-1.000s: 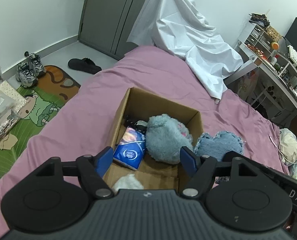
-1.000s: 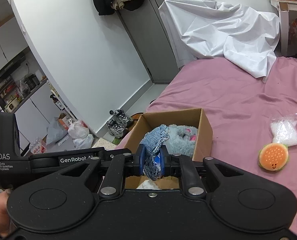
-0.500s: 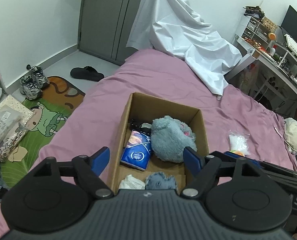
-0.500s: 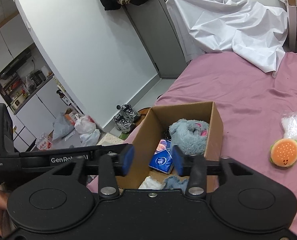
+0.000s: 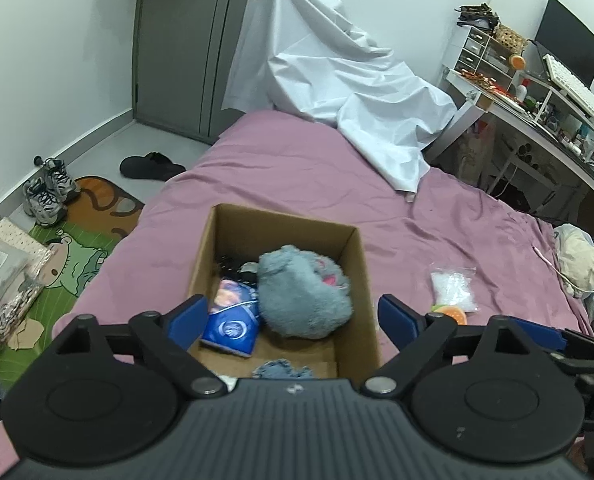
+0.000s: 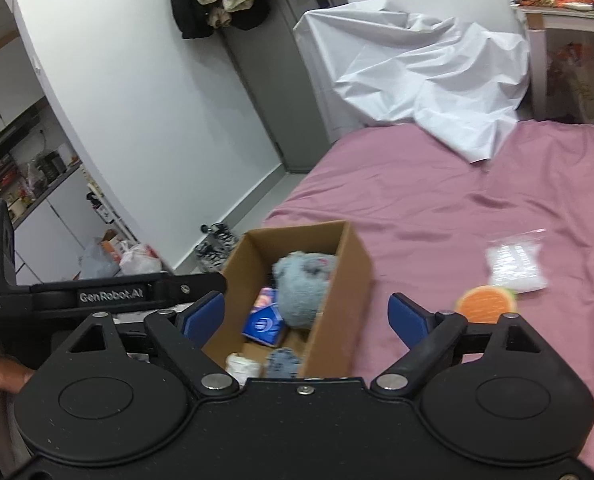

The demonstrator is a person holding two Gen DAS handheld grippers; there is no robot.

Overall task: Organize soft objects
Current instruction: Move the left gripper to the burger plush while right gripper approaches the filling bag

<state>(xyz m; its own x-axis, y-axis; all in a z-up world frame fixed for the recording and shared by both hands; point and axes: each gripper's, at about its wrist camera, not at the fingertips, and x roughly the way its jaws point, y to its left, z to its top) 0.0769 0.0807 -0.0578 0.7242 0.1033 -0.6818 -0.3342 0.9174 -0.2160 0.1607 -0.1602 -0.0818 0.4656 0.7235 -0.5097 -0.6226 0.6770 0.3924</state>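
Both grippers above box point(image 5: 357, 264), fingers spread wide, empty.

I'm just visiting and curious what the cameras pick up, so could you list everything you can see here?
cardboard box: one, brown, open, on the bed
grey plush: one, grey with pink, in the box
tissue pack: one, blue, in the box left of the plush
blue fuzzy piece: one, near end of the box
white soft item: one, near corner of the box
burger toy: one, orange, on the bed right of the box
clear bag: one, white filling, beyond the burger toy
bed: one, pink cover
white sheet: one, draped at the bed's far end
sneakers: one pair, grey, on the floor
left gripper: fingers blue, open
right gripper: fingers blue, open
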